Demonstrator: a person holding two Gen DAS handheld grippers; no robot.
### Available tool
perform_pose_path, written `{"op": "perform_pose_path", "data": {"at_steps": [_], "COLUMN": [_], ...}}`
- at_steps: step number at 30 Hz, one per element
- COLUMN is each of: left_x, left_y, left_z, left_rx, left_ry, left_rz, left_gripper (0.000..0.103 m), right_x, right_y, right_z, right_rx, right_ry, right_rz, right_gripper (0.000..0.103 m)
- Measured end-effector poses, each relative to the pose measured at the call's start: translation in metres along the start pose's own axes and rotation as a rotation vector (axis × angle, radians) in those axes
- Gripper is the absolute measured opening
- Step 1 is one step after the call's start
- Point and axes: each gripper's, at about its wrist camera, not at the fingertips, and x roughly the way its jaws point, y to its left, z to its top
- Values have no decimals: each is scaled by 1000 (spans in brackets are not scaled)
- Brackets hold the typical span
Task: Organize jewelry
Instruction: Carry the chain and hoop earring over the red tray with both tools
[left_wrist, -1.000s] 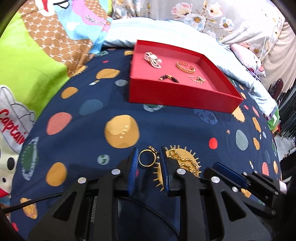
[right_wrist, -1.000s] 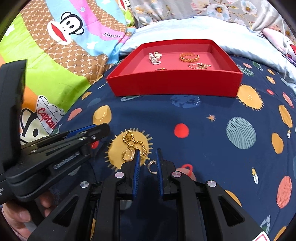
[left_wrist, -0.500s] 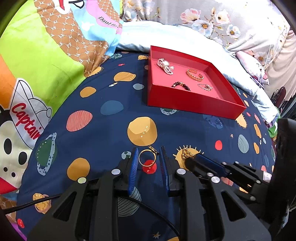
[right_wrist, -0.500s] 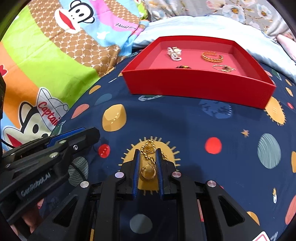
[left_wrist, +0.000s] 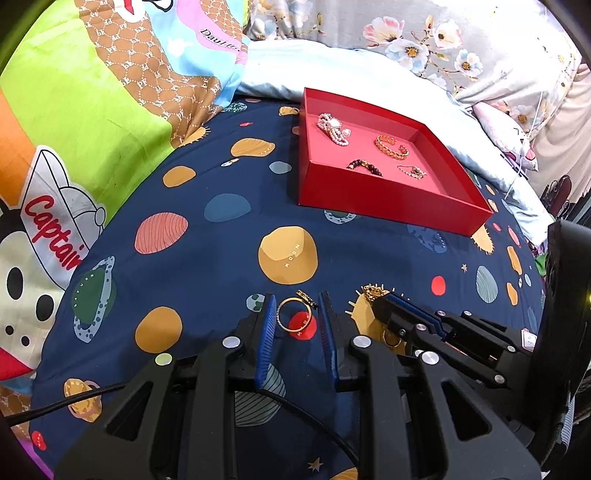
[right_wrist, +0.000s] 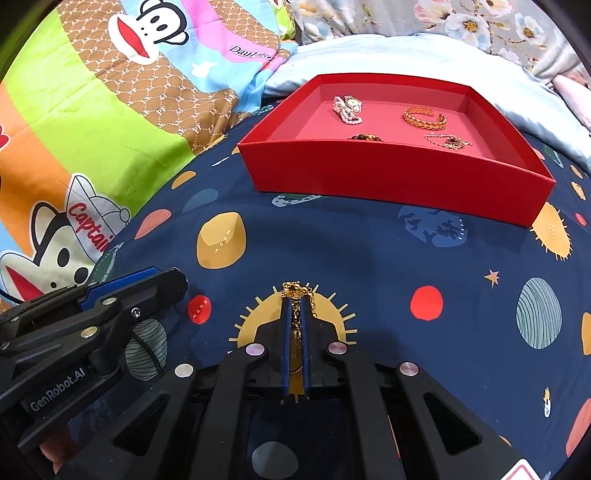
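Observation:
A gold ring (left_wrist: 293, 314) sits between the blue pads of my left gripper (left_wrist: 297, 308), which is shut on it just above the navy planet-print bedspread. My right gripper (right_wrist: 295, 302) is shut on a gold chain (right_wrist: 295, 290) that bunches at its fingertips over a yellow sun print. In the left wrist view the right gripper (left_wrist: 380, 299) reaches in from the right, with the chain (left_wrist: 373, 290) at its tip. The red tray (left_wrist: 388, 203) (right_wrist: 388, 184) lies farther back and holds a pearl bracelet (right_wrist: 347, 109), a gold cuff (right_wrist: 424, 118), a dark bead bracelet and a fine chain.
The left gripper (right_wrist: 122, 280) shows at the left of the right wrist view. A bright cartoon-print quilt (left_wrist: 92, 110) rises on the left. A pale blue pillow (left_wrist: 351, 70) and floral bedding lie behind the tray. Open bedspread separates the grippers from the tray.
My right gripper slid over onto the gold chain and shut on it. The left gripper kept the ring between its pads while its view drew back from the tray.

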Motion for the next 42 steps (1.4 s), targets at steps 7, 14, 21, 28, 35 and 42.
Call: {"op": "perform_pose_path", "data": {"at_steps": [7, 14, 21, 28, 35, 42], "left_x": [-2, -13, -29, -44, -58, -60], "left_y": [0, -7, -16, -27, -43, -68], "left_z": [-1, 0, 5, 15, 33, 69], "left_rx": [-1, 3, 13, 32, 73, 117], "left_ry": [-3, -17, -46, -76, -120, -166], "left_rz": [-3, -18, -37, -53, -69, -105], "left_gripper": [23, 23, 23, 23, 23, 23], "right_x": [-19, -53, -92, -123, -144, -146], "right_y": [-10, -26, -40, -49, -63, -77], "right_z": [-1, 4, 10, 19, 36, 70], "right_rx": [36, 79, 96, 104, 120, 100], "right_ry": [-46, -111, -181, -242, -291, -317], "right_rz": [-4, -15, -35, -52, -41, -46], "right_gripper": [3, 3, 3, 3, 3, 3]}}
